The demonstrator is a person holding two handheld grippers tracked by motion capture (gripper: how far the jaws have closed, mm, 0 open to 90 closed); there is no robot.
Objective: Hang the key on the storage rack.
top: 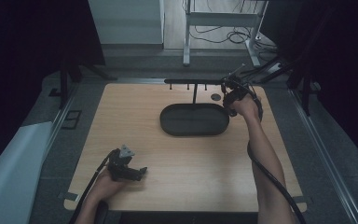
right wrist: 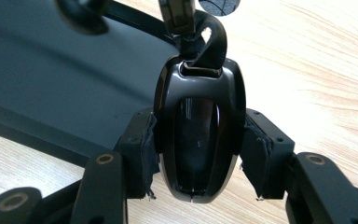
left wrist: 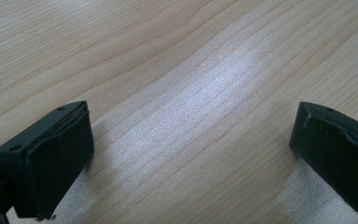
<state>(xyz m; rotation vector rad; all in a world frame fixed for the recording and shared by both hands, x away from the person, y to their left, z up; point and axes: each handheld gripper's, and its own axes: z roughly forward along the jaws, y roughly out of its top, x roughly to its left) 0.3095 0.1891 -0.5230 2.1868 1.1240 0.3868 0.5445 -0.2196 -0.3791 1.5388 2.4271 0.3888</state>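
Room: dim space with dark curtains at both sides, a grey floor, and a white frame with loose cables beyond the far edge of the table.
Tabletop: light wooden tabletop (top: 135, 116) with visible grain.
Tray: black oval shallow tray (top: 194, 119) lying on the far middle of the tabletop.
Rack: thin black stand with a horizontal bar and small hooks (top: 193, 82), standing just behind the tray.
Held thing: glossy black oval earcup of a pair of headphones (right wrist: 199, 140), with its dark headband arm rising from the top; it is above the right end of the tray, near the rack's right end.
Right gripper: black two-jaw gripper (top: 230, 99) held by the person's right hand at the far right of the tabletop, cable trailing along the forearm.
Right jaws: clamped on the earcup, one pad pressing each side of it.
Left gripper: black two-jaw gripper (top: 140, 171) in the left hand, resting low at the near left of the tabletop, well apart from the tray.
Left jaws: wide apart, with bare wood between them.
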